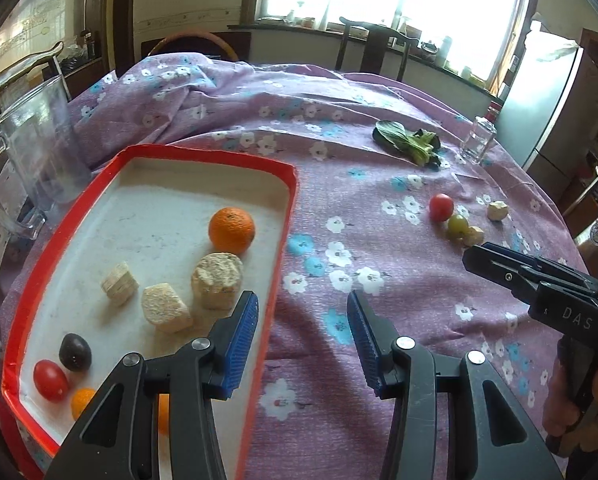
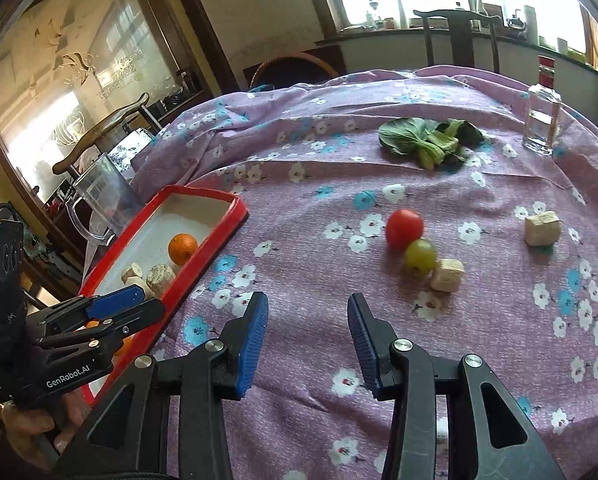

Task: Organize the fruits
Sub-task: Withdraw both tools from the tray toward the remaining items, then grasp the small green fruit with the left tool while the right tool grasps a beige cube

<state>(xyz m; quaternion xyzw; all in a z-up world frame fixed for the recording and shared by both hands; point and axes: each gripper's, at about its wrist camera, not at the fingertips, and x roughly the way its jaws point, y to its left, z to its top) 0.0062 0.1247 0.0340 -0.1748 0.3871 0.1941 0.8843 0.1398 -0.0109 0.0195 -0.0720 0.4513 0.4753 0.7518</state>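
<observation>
A crumpled purple floral cloth (image 1: 339, 128) covers the table. At nine o'clock on it sits a shallow red-rimmed tray (image 1: 291, 208) with a chalky white floor, holding a dimpled orange (image 1: 231, 229), three rough beige blocks (image 1: 217, 280), a dark plum-shaped fruit (image 1: 75, 352) and a glossy cherry tomato (image 1: 50, 380). At three o'clock lie a smooth red tomato (image 2: 404, 228) touching a green grape (image 2: 419, 257). The left gripper (image 1: 302, 312) and right gripper (image 2: 307, 314) gape wide, ribbed blue pads (image 2: 255, 344) empty.

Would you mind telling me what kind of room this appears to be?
Most likely a home dining room or kitchen: a table under a floral tablecloth, wooden chairs around it, and a windowsill crowded with bottles and jars.
</observation>
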